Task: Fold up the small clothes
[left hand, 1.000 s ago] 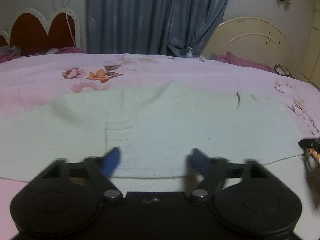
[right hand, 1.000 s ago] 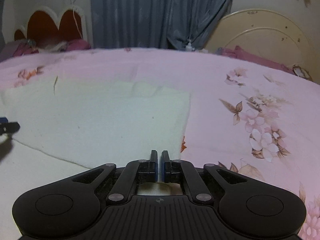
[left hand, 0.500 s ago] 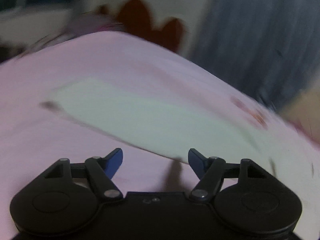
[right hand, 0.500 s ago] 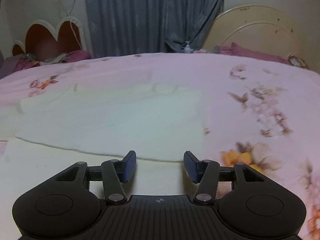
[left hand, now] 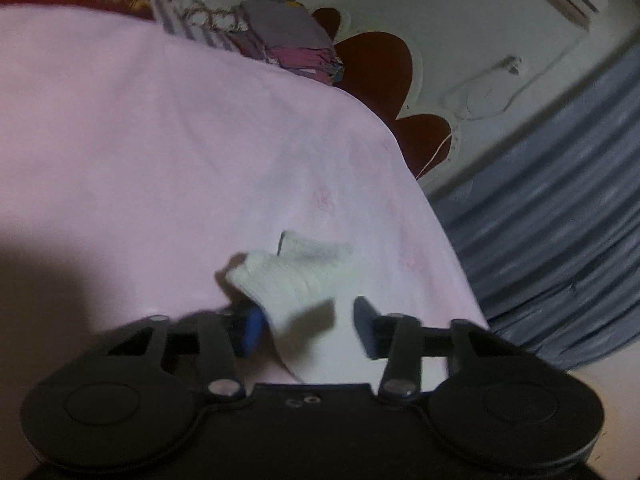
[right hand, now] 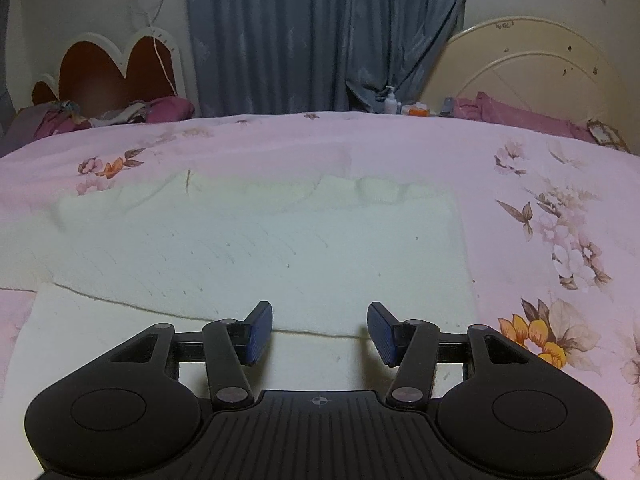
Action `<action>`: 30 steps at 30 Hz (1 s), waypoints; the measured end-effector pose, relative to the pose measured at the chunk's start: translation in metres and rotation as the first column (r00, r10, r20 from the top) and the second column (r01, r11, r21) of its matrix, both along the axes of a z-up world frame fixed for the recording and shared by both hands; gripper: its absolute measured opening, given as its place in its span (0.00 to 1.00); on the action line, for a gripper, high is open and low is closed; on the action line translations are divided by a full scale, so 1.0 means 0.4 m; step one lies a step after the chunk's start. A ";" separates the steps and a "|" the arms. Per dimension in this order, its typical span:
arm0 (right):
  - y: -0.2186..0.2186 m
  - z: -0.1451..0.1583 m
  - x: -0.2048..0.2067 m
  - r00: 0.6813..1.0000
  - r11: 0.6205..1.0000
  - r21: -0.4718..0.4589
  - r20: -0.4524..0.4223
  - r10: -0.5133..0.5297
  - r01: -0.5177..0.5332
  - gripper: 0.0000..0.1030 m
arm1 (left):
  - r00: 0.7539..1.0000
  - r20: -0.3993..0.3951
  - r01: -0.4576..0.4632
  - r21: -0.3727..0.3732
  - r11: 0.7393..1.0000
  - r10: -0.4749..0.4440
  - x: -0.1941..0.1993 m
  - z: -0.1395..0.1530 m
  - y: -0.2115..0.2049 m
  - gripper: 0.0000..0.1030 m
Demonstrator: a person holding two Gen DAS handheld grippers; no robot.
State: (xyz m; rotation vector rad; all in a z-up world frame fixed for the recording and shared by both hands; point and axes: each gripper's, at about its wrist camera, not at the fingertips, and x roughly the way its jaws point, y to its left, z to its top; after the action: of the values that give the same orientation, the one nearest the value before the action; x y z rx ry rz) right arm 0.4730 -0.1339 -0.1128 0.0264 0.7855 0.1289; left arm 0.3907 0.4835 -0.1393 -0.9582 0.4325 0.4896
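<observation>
A white knit sweater (right hand: 280, 248) lies flat and partly folded on the pink flowered bedcover (right hand: 520, 152). My right gripper (right hand: 320, 332) hovers open over its near edge, nothing between the blue pads. In the tilted left wrist view, a ribbed white cuff end of the sweater (left hand: 296, 276) rises off the bedcover (left hand: 160, 140) near the bed's edge. My left gripper (left hand: 308, 326) has this cuff between its jaws, which are closing. The cloth drapes over the left pad, and the right pad stands apart from it.
A red heart-shaped headboard (right hand: 104, 72) and blue curtains (right hand: 320, 32) stand behind the bed, with a cream round headboard (right hand: 520, 68) at the right. Folded clothes (left hand: 280, 40) are piled at the bed's far corner. A small bottle (right hand: 391, 100) stands beyond the bed.
My left gripper swung from the sweater's middle to its cuff end, rolling as it went. My right gripper opened, releasing the sweater's edge, and drew back a little.
</observation>
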 end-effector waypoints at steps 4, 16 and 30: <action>-0.006 0.002 0.002 1.000 1.000 -0.004 0.000 -0.015 0.015 0.52 | 0.998 0.051 -0.047 0.004 0.999 0.047 -0.007 0.018 0.008 0.04; -0.077 -0.002 0.001 0.998 0.998 0.028 0.005 -0.057 0.057 0.52 | 0.923 -0.011 0.375 0.261 0.889 -0.386 0.214 0.117 -0.361 0.03; -0.149 0.014 -0.012 0.998 0.996 0.061 0.010 -0.060 0.060 0.52 | 0.755 -0.097 0.637 0.343 0.690 -0.649 0.348 0.132 -0.741 0.03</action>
State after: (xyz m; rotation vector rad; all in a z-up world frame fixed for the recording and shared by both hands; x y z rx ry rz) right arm 0.4681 -0.1935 -0.1072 0.1062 0.7681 0.0957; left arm 0.5298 0.1871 -0.0867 -0.4032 0.5948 -0.1030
